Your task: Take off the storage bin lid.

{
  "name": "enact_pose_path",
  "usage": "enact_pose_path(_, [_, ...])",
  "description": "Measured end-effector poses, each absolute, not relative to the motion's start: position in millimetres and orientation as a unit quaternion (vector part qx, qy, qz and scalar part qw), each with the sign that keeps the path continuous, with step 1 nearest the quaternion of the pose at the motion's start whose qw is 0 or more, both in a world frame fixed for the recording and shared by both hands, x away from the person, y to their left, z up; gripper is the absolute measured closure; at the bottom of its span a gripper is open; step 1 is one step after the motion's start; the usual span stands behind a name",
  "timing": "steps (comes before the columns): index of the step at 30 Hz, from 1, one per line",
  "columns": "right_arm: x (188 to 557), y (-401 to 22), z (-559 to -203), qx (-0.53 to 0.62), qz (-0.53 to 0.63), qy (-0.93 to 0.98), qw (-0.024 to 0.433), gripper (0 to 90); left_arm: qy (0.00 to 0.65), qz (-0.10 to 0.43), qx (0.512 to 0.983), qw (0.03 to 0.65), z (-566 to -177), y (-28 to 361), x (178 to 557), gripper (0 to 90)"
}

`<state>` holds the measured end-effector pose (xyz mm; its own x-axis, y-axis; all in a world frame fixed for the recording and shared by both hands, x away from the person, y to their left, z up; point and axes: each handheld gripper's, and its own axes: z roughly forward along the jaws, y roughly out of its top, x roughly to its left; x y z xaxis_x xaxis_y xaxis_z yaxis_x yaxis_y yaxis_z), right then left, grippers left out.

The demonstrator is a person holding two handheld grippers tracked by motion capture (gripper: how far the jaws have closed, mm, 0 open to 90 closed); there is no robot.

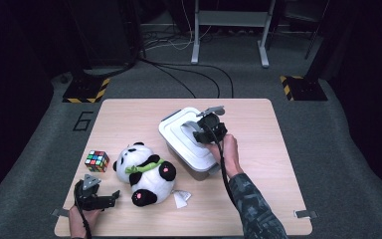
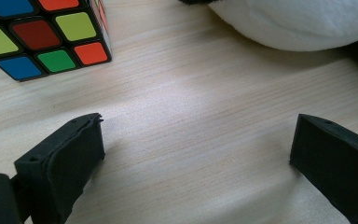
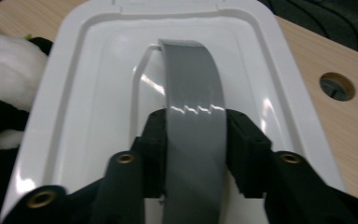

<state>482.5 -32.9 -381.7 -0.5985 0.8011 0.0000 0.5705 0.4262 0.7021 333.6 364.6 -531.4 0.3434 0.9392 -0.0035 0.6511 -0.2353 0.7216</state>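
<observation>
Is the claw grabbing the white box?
Yes. The right gripper clamps the grey handle on the white box's lid. The left gripper holds nothing.

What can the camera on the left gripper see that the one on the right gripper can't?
The left gripper view has the colourful puzzle cube ahead of the left gripper, whose jaws stand wide apart over bare wood. The right gripper view has the right gripper clamped on the grey handle of the white box lid. Both catch the plush panda and the wooden table.

White box lid (image 3: 93,93) with grey handle (image 3: 193,93), black-and-white panda (image 1: 144,172), multicoloured cube (image 1: 97,161)
</observation>
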Motion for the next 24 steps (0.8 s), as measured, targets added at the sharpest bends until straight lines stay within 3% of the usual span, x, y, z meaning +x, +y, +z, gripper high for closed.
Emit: enact_pose_path(24, [481.7, -52.7, -355.9, 0.421, 0.360, 0.809, 0.195, 66.8, 0.528, 0.223, 0.754, 0.322, -531.4, 364.6, 333.7, 2.6])
